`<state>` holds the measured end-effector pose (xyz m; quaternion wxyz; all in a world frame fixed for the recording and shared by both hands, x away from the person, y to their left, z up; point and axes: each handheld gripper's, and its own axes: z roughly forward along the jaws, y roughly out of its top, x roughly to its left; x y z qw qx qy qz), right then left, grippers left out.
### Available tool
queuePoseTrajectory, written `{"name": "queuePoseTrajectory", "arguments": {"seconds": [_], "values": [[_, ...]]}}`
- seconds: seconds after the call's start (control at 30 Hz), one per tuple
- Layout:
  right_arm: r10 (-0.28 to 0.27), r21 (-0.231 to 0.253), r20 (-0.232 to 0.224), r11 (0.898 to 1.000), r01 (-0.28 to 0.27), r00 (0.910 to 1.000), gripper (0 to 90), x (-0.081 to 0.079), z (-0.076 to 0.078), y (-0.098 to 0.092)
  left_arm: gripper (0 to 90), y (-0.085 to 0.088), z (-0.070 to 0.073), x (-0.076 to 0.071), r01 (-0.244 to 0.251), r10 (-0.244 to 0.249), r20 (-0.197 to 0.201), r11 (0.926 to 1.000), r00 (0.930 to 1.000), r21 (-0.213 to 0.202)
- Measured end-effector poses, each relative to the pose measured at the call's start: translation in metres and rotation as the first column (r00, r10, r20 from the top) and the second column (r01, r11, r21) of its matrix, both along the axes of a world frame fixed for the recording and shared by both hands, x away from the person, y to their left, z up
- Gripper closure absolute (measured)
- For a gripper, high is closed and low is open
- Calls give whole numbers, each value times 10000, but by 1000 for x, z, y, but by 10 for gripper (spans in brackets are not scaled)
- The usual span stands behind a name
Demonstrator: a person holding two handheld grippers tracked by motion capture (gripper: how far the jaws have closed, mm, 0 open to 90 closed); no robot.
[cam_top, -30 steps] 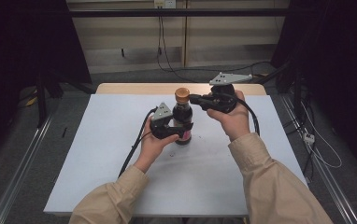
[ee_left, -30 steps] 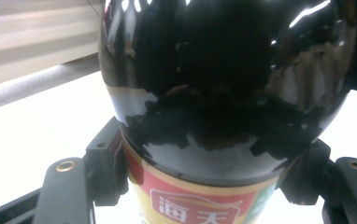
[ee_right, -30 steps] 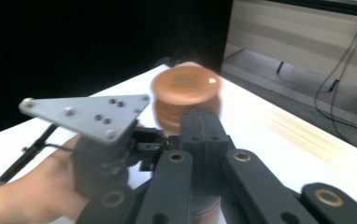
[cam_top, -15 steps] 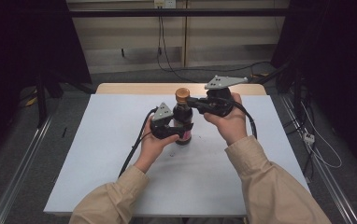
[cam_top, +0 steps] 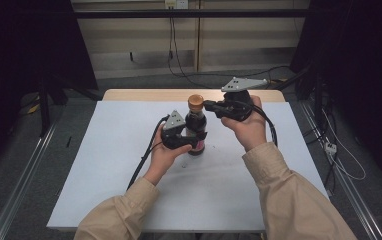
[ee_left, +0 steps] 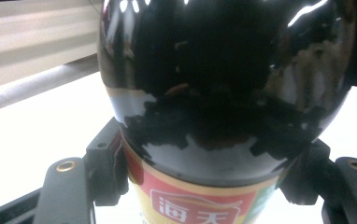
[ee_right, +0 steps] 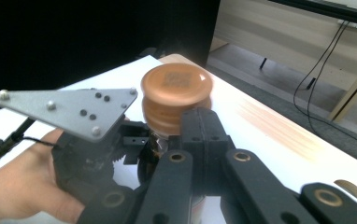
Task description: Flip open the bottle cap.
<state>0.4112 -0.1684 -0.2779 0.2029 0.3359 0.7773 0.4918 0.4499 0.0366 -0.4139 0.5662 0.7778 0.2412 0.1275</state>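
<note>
At frame centre, the closed right claw (cam_top: 210, 105) has edged toward the cap (cam_top: 195, 101) while the left claw (cam_top: 197, 139) clamps the soy-sauce bottle (cam_top: 196, 131) upright on the counter (cam_top: 109, 150), suggesting uncapping comes next.

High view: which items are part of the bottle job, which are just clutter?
In the job:
- soy sauce bottle, left gripper clamped on its body
- its brown cap, right gripper closed, just beside it

Just there:
- white table
- wall cables behind
- floor cables at right

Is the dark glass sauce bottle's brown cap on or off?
On: the dark glass sauce bottle carries its brown cap, seated atop the neck.
</note>
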Motion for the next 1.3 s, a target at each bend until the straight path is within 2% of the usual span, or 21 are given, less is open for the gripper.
{"name": "queuePoseTrajectory", "arguments": {"seconds": [0.3,0.73,0.9,1.13,1.3], "values": [[187,224,-120,9996,-185,9998,900,0,0,0,308,0,0,0,17,-17,27,10000,10000,14],[256,98,-49,9996,-256,9997,900,-1,0,2,314,1,0,1,9,-9,2,10000,10000,23],[364,223,-186,9991,-360,9992,900,1,1,3,316,2,0,1,-18,19,-47,10000,10000,46],[360,6,-120,9994,-360,9993,900,3,3,9,318,4,0,2,-54,52,-173,9999,9998,-101],[369,-4,-140,9993,-369,9992,900,4,4,11,321,4,0,2,-125,125,-148,9999,9998,-39]]}}
